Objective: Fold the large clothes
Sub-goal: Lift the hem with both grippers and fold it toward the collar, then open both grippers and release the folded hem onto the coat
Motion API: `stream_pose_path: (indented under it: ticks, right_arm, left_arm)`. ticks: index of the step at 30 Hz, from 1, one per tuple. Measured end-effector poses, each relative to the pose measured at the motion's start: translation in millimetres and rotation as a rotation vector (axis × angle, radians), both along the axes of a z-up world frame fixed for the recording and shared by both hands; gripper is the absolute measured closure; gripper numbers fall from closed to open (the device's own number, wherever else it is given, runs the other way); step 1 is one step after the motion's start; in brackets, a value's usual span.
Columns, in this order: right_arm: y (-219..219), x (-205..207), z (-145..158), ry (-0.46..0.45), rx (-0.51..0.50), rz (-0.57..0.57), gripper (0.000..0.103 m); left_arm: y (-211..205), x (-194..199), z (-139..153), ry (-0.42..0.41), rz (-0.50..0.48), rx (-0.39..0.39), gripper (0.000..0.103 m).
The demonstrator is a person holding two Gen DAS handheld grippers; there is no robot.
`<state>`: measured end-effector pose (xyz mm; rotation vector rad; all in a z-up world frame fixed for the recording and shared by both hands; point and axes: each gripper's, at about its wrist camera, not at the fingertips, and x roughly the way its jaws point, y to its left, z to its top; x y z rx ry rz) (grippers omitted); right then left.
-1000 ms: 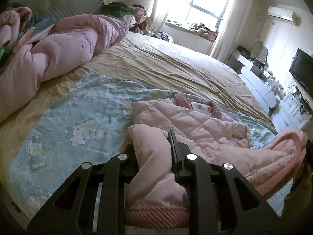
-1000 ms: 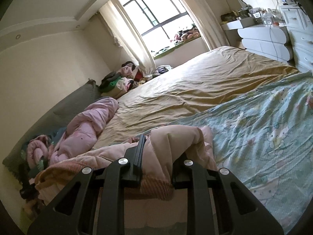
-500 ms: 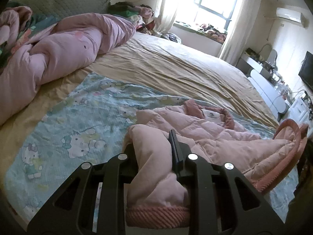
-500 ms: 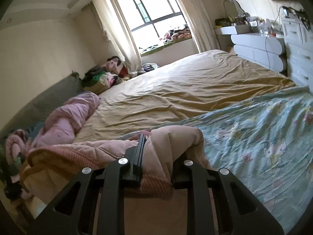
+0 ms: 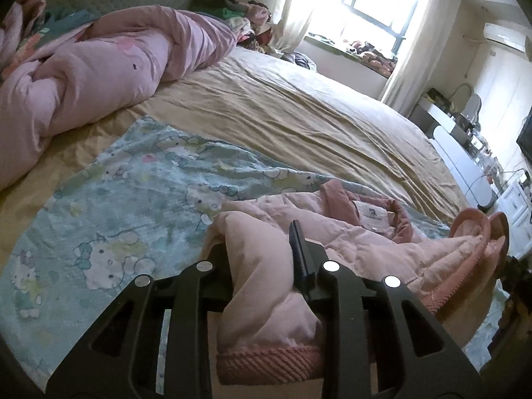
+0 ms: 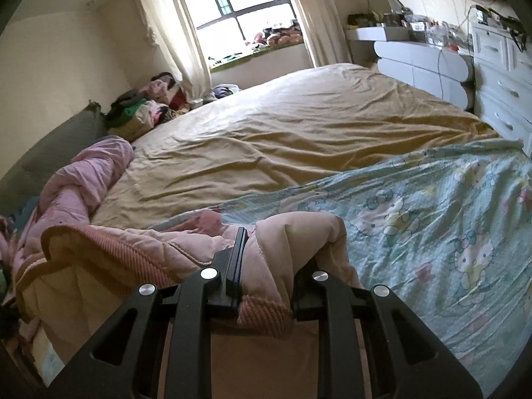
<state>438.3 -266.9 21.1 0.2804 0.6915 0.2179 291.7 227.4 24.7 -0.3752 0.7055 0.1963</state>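
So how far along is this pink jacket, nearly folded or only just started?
Early, it seems. Done: the pink jacket is on the cartoon blanket, its collar label showing. In hand: the left gripper and the right gripper each pinch its ribbed hem, the left one's jaws just easing open. Left: the near half is bunched and raised; no neat fold shows.

Lit by daylight through the large curtained window [image 5: 375,10], blown out to white glare in the left wrist view. Fell brightest on the wrinkled tan bedsheet [image 6: 299,126] below that window; dimmer toward the near frames. Bent strongly by fisheye curvature, with dark vignetted corners. Slightly soft throughout.
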Motion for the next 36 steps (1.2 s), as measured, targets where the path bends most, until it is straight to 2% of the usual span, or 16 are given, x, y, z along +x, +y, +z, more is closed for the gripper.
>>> stream_pose_path:
  ticks: [3, 9, 15, 18, 19, 20, 22, 23, 26, 29, 31, 32, 35, 36]
  right_arm:
    - [2, 12, -10, 0.024, 0.006, -0.015, 0.083]
    - [6, 28, -28, 0.057, 0.018, -0.047, 0.081]
    - [-6, 33, -31, 0.065, 0.132, -0.053, 0.071]
    - [-13, 27, -30, 0.057, 0.206, -0.055, 0.060]
    - [-14, 24, -29, 0.047, 0.235, -0.052, 0.048]
    - [-15, 22, -28, 0.036, 0.255, -0.050, 0.027]
    - [-16, 13, -23, 0.002, 0.260, -0.083, 0.004]
    - [-14, 5, -20, -0.026, 0.254, -0.106, 0.004]
    - [2, -5, -18, -0.034, 0.201, -0.076, 0.004]
    - [39, -15, -23, -0.018, 0.085, 0.038, 0.004]
    - [62, -15, -34, 0.024, 0.015, 0.110, 0.004]
    - [74, -12, -41, 0.059, -0.015, 0.134, 0.004]
    - [88, -2, -61, 0.145, -0.062, 0.138, 0.004]
    - [89, 2, -66, 0.161, -0.068, 0.127, 0.004]
  left_arm:
    - [-1, 10, -8, 0.009, -0.020, 0.022, 0.082]
    - [10, 31, -28, 0.043, -0.043, -0.017, 0.081]
    - [15, 48, -42, 0.062, -0.049, -0.043, 0.081]
    - [14, 55, -47, 0.069, -0.055, -0.047, 0.081]
    - [14, 57, -49, 0.072, -0.057, -0.048, 0.081]
    - [14, 60, -50, 0.073, -0.060, -0.052, 0.081]
    - [15, 64, -52, 0.074, -0.064, -0.049, 0.081]
    - [14, 67, -54, 0.077, -0.066, -0.044, 0.081]
    - [14, 73, -56, 0.076, -0.074, -0.037, 0.081]
    - [12, 78, -57, 0.069, -0.083, -0.033, 0.081]
    - [11, 79, -57, 0.062, -0.089, -0.035, 0.078]
    - [11, 78, -55, 0.048, -0.099, -0.044, 0.071]
    - [10, 73, -43, -0.017, -0.135, -0.107, 0.037]
    - [7, 70, -34, -0.040, -0.136, -0.087, 0.036]
